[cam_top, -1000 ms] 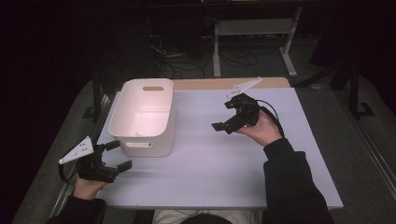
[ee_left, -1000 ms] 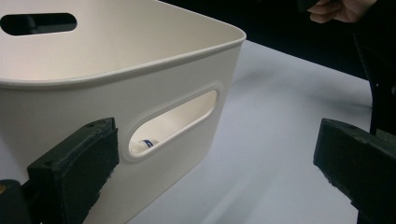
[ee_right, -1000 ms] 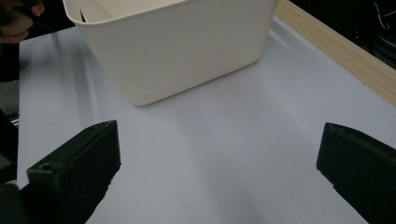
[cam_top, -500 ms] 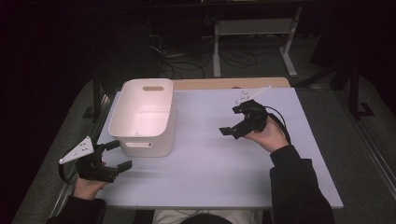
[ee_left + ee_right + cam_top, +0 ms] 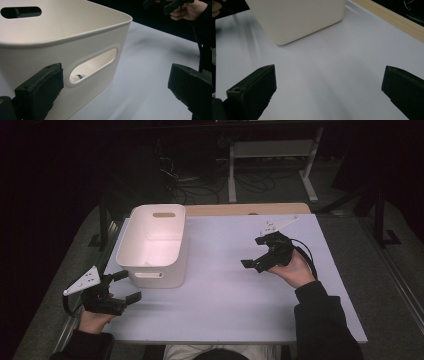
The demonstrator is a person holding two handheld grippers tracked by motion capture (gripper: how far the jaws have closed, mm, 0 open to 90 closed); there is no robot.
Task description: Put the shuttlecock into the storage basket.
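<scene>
High view: bin (image 5: 152, 245) lengthwise front-to-back

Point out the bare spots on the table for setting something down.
Bare: the wide stretch between the white bin and the right gripper, and the near edge of the table. Crowded: the corner where the left gripper sits beside the bin.

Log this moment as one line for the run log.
left gripper: open, beside white bin handle slot | right gripper: open, above table, holding nothing | bin: upright
</scene>
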